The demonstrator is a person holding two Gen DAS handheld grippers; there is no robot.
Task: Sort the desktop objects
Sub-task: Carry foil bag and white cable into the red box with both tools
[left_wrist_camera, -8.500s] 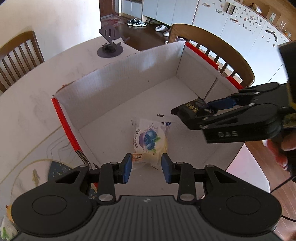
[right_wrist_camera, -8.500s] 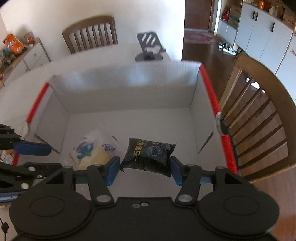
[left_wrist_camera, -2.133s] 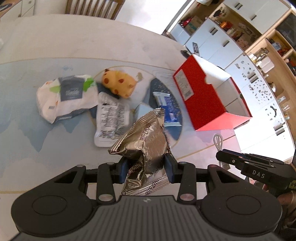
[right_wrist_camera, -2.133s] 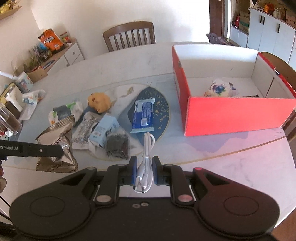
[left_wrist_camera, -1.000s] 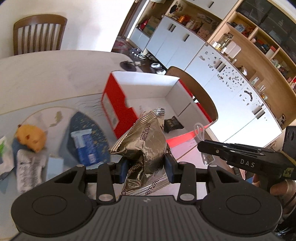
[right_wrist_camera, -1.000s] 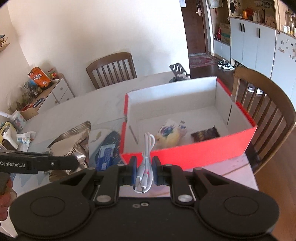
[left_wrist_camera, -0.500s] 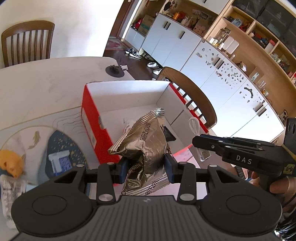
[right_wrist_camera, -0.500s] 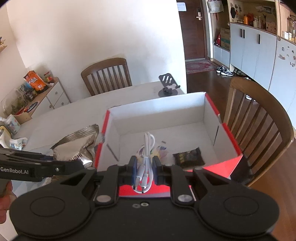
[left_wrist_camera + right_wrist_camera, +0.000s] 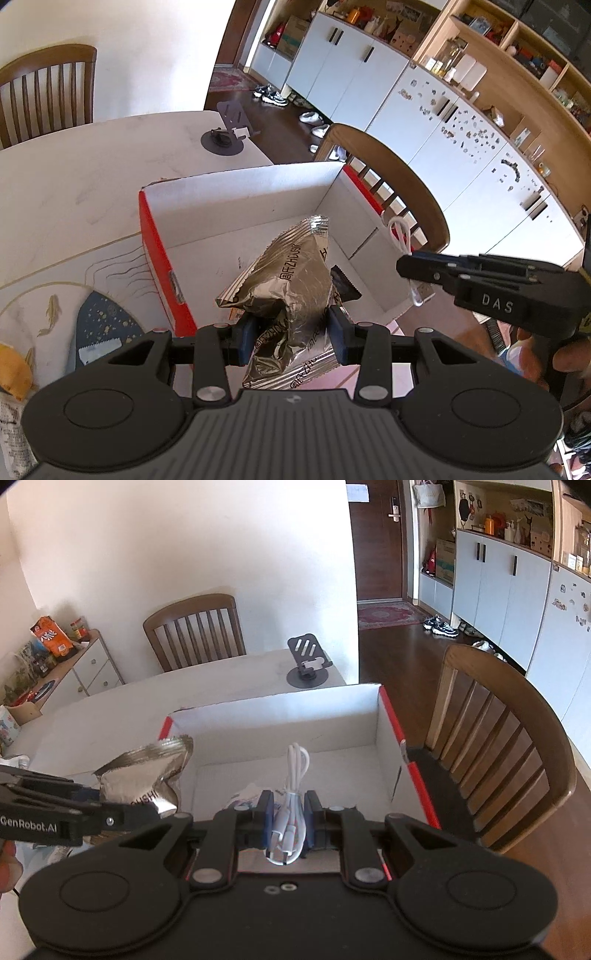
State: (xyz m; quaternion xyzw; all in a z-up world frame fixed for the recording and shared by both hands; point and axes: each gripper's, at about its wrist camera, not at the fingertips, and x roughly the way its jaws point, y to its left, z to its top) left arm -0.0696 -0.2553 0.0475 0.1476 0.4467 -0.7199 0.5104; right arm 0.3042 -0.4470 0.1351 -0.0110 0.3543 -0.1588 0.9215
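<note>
My left gripper is shut on a crinkled silver snack bag and holds it above the near left part of the red box. My right gripper is shut on a coiled white cable above the box's near edge. In the left wrist view the right gripper shows at the right with the cable hanging from it. In the right wrist view the silver bag shows at the left. A dark packet lies on the box floor.
A phone stand sits on the table behind the box. A wooden chair stands right of the box and another at the far side. A yellow plush toy and a dark blue mat lie left of the box.
Both grippers have moved closer over the box with their loads. The box now fills more of both views; the table items have slid out to the left.
</note>
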